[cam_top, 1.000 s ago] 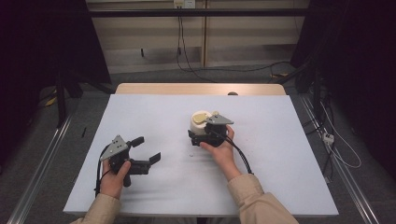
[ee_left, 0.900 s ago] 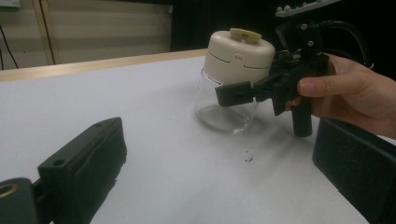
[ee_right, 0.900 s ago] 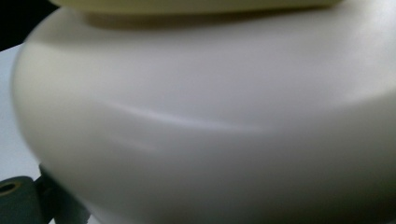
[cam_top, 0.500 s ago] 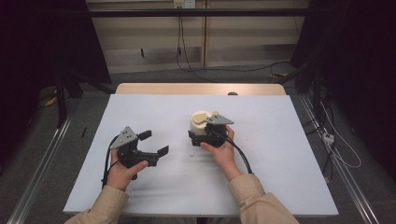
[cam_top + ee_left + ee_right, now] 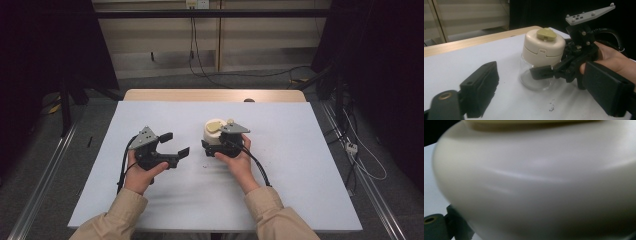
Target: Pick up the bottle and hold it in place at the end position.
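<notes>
Moving in from the near left of the table, the left gripper [image 5: 176, 145] now sits closer to the jar [image 5: 216, 133] than a second ago, and its jaws have just been closing a little with nothing between them. They stand released, well parted, pointing toward the jar from its left side.

In the left gripper view, the jar [image 5: 541, 58] stands upright ahead of the left claw, between and beyond its two black jaws, still apart from both. It has a clear glass body and a cream lid [image 5: 543, 46] topped with an olive knob [image 5: 546, 34].

The right gripper [image 5: 214, 145] has not moved; its jaws are clenched on the glass body just below the lid, steadying the jar on the white table [image 5: 300, 150]. A few dark crumbs [image 5: 552, 107] lie on the table just in front of the jar.

The step in hand looks like the approach of the free claw to the lid while the other holds the jar still. The next move probably calls for bringing the left jaws around the lid, level with it, then closing squarely so it can be turned or lifted without tipping the glass.

The left forearm, in a tan sleeve [image 5: 112, 217], comes in from the near edge, the wrist angled inward; the right hand [image 5: 236, 159] wraps its gripper from behind.
</notes>
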Demonstrator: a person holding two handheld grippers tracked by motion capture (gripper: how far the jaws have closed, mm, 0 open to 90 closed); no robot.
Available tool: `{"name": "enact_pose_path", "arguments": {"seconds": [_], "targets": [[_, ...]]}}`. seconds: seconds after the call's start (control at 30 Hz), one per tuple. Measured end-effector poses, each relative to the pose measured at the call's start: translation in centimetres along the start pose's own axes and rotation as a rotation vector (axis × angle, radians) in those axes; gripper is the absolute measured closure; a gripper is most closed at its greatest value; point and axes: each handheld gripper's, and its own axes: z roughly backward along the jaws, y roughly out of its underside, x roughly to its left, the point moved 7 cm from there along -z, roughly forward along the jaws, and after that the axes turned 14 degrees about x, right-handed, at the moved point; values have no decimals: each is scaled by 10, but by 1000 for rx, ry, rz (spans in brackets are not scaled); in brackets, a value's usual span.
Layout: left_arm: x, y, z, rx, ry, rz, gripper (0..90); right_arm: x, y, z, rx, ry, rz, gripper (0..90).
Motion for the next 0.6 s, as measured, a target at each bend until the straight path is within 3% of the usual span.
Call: {"name": "enact_pose_path", "arguments": {"seconds": [0.4,0.6], "targets": [[1,-4,-13,38,27,-1,331,0,0,0,1,1,2,42],[3,-5,-21,63,29,-3,358,0,0,0,1,-1,5,42]]}}
